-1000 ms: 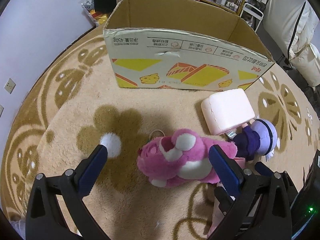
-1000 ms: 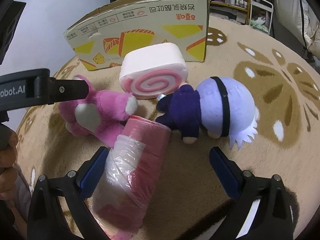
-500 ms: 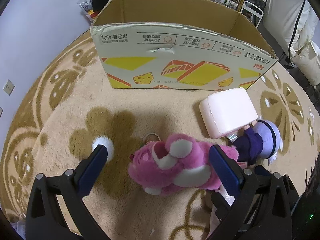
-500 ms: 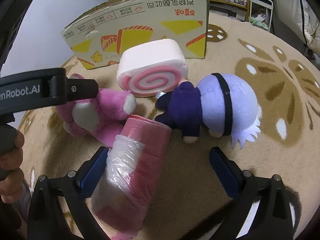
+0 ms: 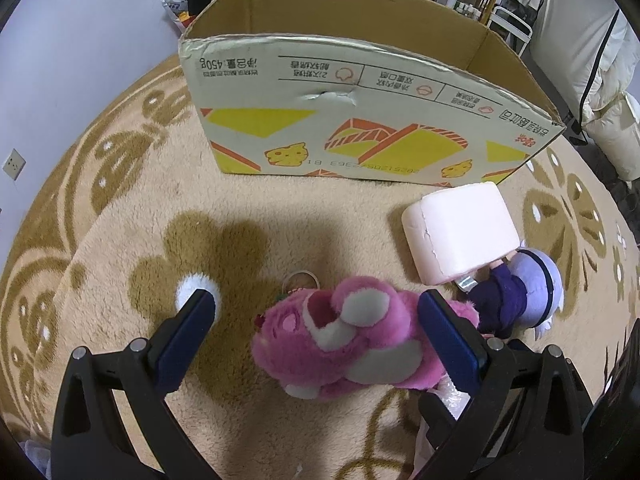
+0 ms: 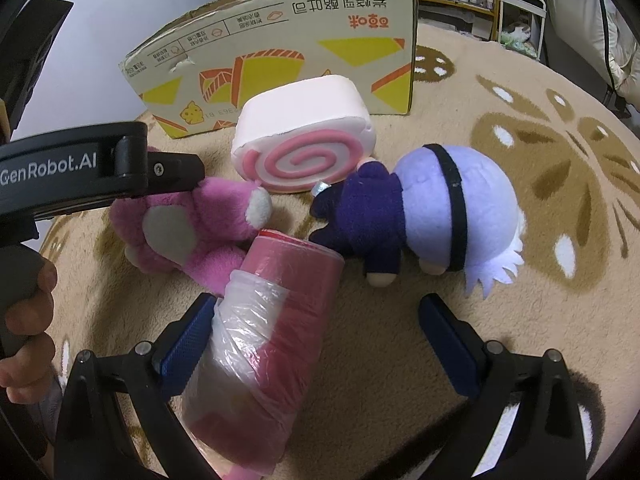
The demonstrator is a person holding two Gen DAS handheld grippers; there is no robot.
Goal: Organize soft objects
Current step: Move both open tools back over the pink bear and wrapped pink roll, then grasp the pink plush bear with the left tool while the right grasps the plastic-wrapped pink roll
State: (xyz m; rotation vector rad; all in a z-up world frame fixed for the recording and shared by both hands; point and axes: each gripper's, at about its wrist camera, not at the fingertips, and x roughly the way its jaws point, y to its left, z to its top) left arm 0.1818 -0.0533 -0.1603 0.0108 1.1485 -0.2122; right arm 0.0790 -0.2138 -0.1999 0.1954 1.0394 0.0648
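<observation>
My left tongs [image 5: 316,312] were spread wide above a cream carpet [image 5: 120,208] with tan flower patterns, gripping nothing. Between their blue tips lay a pink plush bear [image 5: 344,340] on its side, its body touching the right tip. Beyond the bear, at the far side, stood an open cardboard box [image 5: 360,120] printed with yellow and orange shapes. To the bear's right, near the box's corner, sat a pale pink swirl-roll cushion [image 5: 460,232], and just beside it a small doll with a lavender head and dark purple clothes [image 5: 516,296].

My right tongs [image 6: 316,320] were also spread wide and gripped nothing; a pink roll wrapped in clear plastic [image 6: 264,340] rested against their left tip. The doll lay just beyond the right tip.
</observation>
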